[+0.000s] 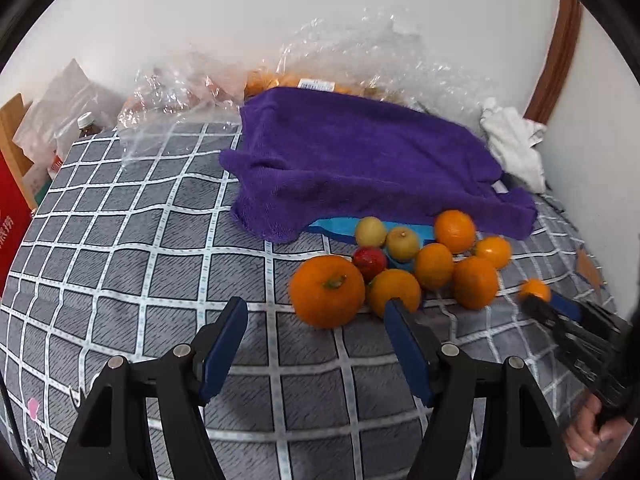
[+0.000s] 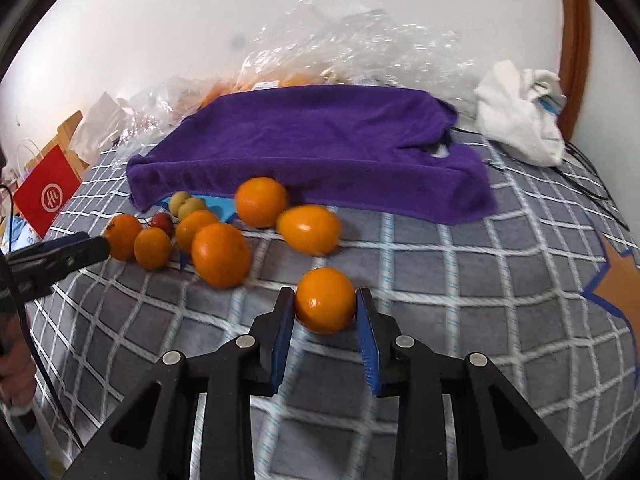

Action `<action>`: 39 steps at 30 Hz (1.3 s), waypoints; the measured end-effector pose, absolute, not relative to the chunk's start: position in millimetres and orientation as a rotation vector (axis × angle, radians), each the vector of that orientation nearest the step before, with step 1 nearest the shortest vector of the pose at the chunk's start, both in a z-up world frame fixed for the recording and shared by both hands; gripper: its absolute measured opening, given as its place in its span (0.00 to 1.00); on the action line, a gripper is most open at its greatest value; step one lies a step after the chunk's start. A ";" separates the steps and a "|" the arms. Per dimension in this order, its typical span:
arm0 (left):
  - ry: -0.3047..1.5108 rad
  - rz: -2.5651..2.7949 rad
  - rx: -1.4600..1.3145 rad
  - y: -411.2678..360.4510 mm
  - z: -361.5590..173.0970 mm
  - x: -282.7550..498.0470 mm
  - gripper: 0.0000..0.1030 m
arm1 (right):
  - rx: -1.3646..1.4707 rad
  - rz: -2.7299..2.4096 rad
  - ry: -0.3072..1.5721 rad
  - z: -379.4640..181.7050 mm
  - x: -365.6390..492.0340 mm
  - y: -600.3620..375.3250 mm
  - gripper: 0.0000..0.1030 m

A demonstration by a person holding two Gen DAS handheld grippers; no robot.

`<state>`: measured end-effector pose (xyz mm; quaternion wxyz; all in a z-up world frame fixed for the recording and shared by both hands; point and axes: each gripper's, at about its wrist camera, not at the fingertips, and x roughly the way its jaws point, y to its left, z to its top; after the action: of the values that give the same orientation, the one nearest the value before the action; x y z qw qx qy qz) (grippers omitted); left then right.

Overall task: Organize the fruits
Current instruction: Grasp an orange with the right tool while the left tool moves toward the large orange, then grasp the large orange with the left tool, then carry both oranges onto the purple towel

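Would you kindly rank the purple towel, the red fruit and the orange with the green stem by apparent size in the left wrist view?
1. purple towel, by far the largest.
2. orange with the green stem; it lies nearest the camera, which may exaggerate it.
3. red fruit, smallest and partly hidden.

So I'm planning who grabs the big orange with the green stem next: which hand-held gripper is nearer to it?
Left. The left hand-held gripper is open right in front of the big orange. The right hand-held gripper is off to the side, shut on a small orange.
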<state>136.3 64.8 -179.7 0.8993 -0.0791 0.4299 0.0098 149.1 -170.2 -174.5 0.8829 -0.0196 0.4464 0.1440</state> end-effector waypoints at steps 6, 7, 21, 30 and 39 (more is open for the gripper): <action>0.875 0.032 -0.175 66.1 -192.7 144.6 0.58 | -0.011 0.289 0.951 -185.5 146.7 -189.1 0.30; 0.870 0.021 -0.181 66.6 -194.0 144.7 0.57 | -0.005 0.289 0.950 -185.3 146.2 -190.3 0.30; 0.775 -0.136 -0.357 82.2 -195.9 136.2 0.40 | -0.005 0.292 0.927 -185.6 143.8 -190.4 0.30; 0.652 -0.112 -0.405 91.5 -184.1 118.5 0.40 | 0.008 0.317 0.891 -181.2 136.3 -191.1 0.30; 0.593 -0.072 -0.388 94.4 -174.8 111.9 0.40 | 0.019 0.337 0.897 -174.4 134.4 -194.2 0.30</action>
<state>111.9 94.4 -174.8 0.9372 -0.1900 0.2902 -0.0351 134.4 -194.2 -174.4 0.8873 0.0091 0.4317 0.1621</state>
